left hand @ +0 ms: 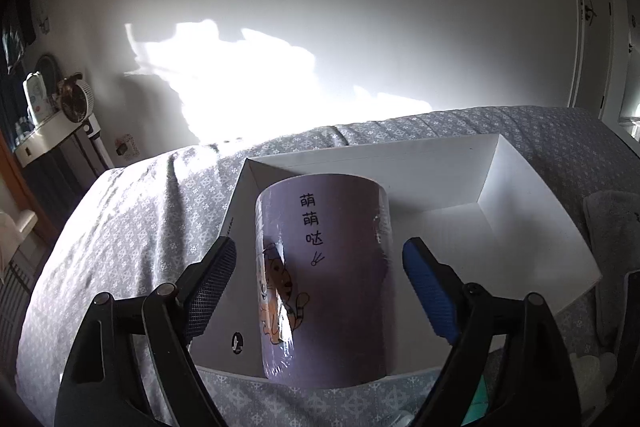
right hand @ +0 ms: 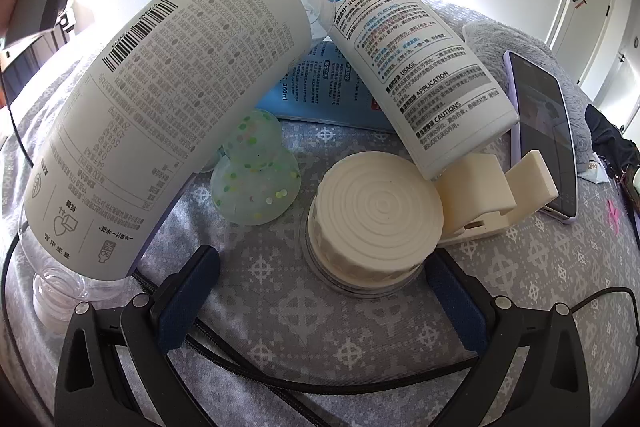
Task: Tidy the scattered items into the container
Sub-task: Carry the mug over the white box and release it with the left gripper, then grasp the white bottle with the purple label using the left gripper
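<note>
In the left wrist view a purple cylinder [left hand: 324, 279] with a cartoon cat and black characters stands at the front left of the white box [left hand: 520, 227]. My left gripper [left hand: 320, 287] is open, its fingers apart on either side of the cylinder without touching it. In the right wrist view my right gripper [right hand: 320, 291] is open and low over the bedspread, just in front of a cream ridged lid [right hand: 376, 211] on a clear jar. A large clear bottle with a white label [right hand: 168, 107], a white bottle [right hand: 412, 67], a speckled translucent toy [right hand: 256, 175] and a cream clip [right hand: 492, 191] lie behind.
Everything rests on a grey patterned bedspread [right hand: 280, 307]. A phone [right hand: 544, 131] leans on a grey plush at right, a blue booklet [right hand: 312, 83] lies under the bottles, and a black cable [right hand: 240, 367] crosses near the right gripper. A white wall [left hand: 320, 7] is behind the bed.
</note>
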Tool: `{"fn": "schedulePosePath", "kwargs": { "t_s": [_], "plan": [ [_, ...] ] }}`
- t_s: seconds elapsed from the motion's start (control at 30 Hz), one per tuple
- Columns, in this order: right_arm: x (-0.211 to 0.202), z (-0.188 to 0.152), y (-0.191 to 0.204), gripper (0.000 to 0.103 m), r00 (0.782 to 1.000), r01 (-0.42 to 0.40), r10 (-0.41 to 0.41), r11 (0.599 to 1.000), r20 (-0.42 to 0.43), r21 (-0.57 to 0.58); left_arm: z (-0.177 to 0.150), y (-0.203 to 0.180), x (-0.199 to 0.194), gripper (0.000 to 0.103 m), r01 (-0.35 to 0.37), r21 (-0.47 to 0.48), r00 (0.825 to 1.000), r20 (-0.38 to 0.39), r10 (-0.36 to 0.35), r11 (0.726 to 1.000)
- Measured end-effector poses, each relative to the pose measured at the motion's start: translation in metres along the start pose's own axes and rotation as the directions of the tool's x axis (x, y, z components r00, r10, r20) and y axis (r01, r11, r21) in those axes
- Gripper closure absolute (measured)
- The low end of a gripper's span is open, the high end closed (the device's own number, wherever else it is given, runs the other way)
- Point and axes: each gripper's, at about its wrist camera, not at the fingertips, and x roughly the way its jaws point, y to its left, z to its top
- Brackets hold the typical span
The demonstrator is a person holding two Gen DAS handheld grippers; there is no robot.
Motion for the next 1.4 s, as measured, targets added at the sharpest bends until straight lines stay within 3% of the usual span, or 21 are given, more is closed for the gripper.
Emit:
{"fn": "schedulePosePath", "kwargs": {
  "t_s": [0.07,0.2,0.43,0.6,0.9,1.07,1.2,1.3,1.4],
  "plan": [
    [0.000,0.000,0.000,0.000,1.000,0.000,0.000,1.000,0.000,0.000,-0.003,-0.002,-0.008,0.002,-0.014,0.029,1.000,0.017,0.013,0.999],
    [0.000,0.000,0.000,0.000,1.000,0.000,0.000,1.000,0.000,0.000,-0.010,0.005,-0.033,0.001,-0.010,0.043,0.999,0.042,0.008,0.999],
    [0.000,0.000,0.000,0.000,1.000,0.000,0.000,1.000,0.000,0.000,-0.049,0.033,-0.074,0.001,0.108,-0.004,0.993,-0.039,-0.108,0.994],
    [0.000,0.000,0.000,0.000,1.000,0.000,0.000,1.000,0.000,0.000,-0.080,0.038,-0.102,0.001,0.223,-0.029,0.966,-0.126,-0.225,0.974],
    [0.000,0.000,0.000,0.000,1.000,0.000,0.000,1.000,0.000,0.000,-0.101,-0.008,-0.122,0.001,0.422,0.042,0.888,-0.221,-0.404,0.905],
    [0.000,0.000,0.000,0.000,1.000,0.000,0.000,1.000,0.000,0.000,-0.113,-0.047,-0.115,0.000,0.479,0.152,0.855,-0.304,-0.420,0.864],
    [0.002,0.002,-0.002,0.000,1.000,-0.018,0.018,1.000,-0.005,0.016,-0.117,-0.047,-0.107,0.001,0.525,0.109,0.822,-0.322,-0.470,0.844],
    [0.001,0.002,-0.001,0.000,1.000,-0.013,0.013,1.000,-0.006,0.012,-0.118,-0.043,-0.099,0.001,0.574,0.067,0.783,-0.339,-0.522,0.816],
    [-0.001,0.001,0.001,0.000,1.000,-0.014,0.014,1.000,-0.004,0.013,-0.119,-0.043,-0.084,0.001,0.633,0.002,0.720,-0.371,-0.587,0.774]
  ]
}}
